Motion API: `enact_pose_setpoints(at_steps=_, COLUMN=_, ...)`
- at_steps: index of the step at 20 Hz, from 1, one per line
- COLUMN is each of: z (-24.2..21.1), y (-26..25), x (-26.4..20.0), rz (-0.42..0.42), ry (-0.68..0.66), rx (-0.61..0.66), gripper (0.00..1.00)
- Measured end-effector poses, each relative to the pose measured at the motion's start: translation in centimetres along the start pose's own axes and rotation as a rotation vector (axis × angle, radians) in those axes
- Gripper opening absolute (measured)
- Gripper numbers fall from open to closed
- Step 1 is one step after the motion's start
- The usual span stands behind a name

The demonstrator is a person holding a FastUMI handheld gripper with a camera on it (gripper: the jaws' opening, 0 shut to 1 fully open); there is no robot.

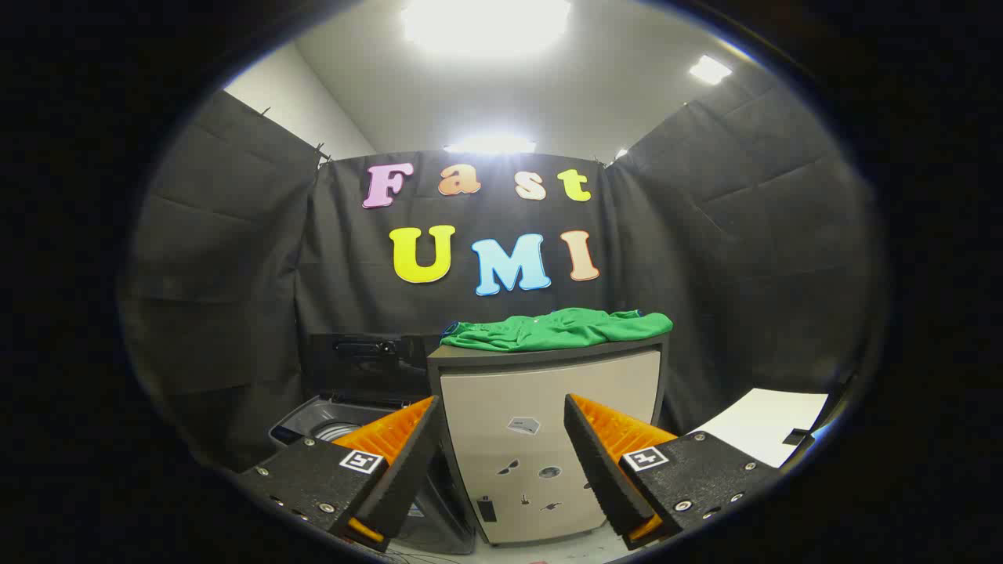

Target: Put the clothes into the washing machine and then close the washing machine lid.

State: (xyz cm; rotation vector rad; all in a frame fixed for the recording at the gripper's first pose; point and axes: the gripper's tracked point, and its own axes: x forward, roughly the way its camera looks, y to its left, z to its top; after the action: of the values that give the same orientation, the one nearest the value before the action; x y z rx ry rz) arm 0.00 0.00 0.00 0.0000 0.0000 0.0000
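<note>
1. The hand-held gripper (501,435) stands wide, with nothing between its two fingers (407,462); they frame the front of a pale cabinet (548,439) that stands beyond them.
2. The clothes (556,327), a crumpled green garment, lie on the cabinet's dark top, spread from its left edge to its right edge and hanging slightly over the right corner. How many pieces are in the heap cannot be told.
3. The washing machine (345,415) stands just beside the cabinet on its left, lower than the cabinet top. Its lid (364,364) is raised, upright against the dark cloth wall behind it.
4. Much of the machine is hidden: the left finger covers its near right part, and the cabinet's side cuts off the rest. Only a slice of the grey rim and the round drum opening shows.
5. Small stickers (523,425) dot the cabinet front; their designs are too small to make out.
6. A white sheet (764,431) lies on the floor right of the cabinet, partly cut off by the right finger.
</note>
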Motion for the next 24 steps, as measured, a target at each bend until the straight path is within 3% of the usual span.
enact_pose_setpoints(at_steps=24, z=2.6, y=0.9, x=-0.5, rz=0.018, ry=-0.018, rx=-0.014, gripper=0.95)
